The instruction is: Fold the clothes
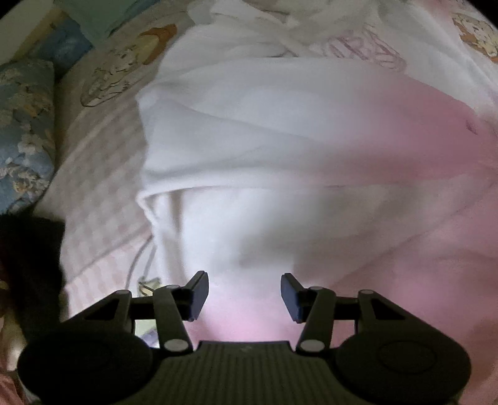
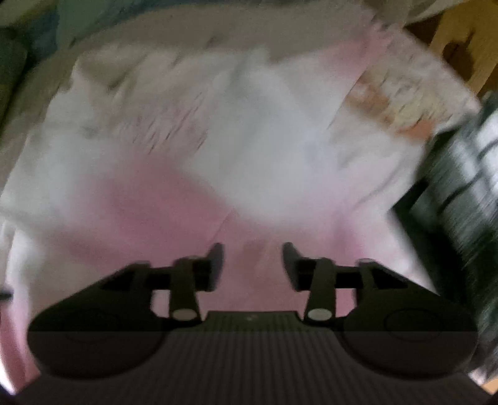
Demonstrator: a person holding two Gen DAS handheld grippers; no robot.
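A soft white-and-pale-pink fabric garment [image 1: 280, 149] lies spread over a bed covered by a pink-and-white checked sheet printed with cartoon bears [image 1: 102, 174]. In the left wrist view the garment fills the middle and right, folded into broad layers, with a thin white drawstring [image 1: 137, 264] trailing off its near left edge onto the sheet. Faint pink lettering [image 1: 364, 46] shows on its far part. At the far left a blue floral quilted cover [image 1: 25, 131] is bunched along the side of the bed, and a pale green folded cloth [image 1: 102, 15] sits at the top edge. A dark shape at the lower left is too dim to identify.

The left gripper [image 1: 244, 296] hangs low over the garment's near edge, jaws spread wide with nothing between them.

The right wrist view is heavily blurred. The right gripper [image 2: 252, 268] is over the pink part of the same garment [image 2: 174, 199], jaws also spread and empty. To its right stands a dark streaked object [image 2: 457, 187], unclear in the blur, and beyond it a strip of yellowish wooden surface [image 2: 460, 40].
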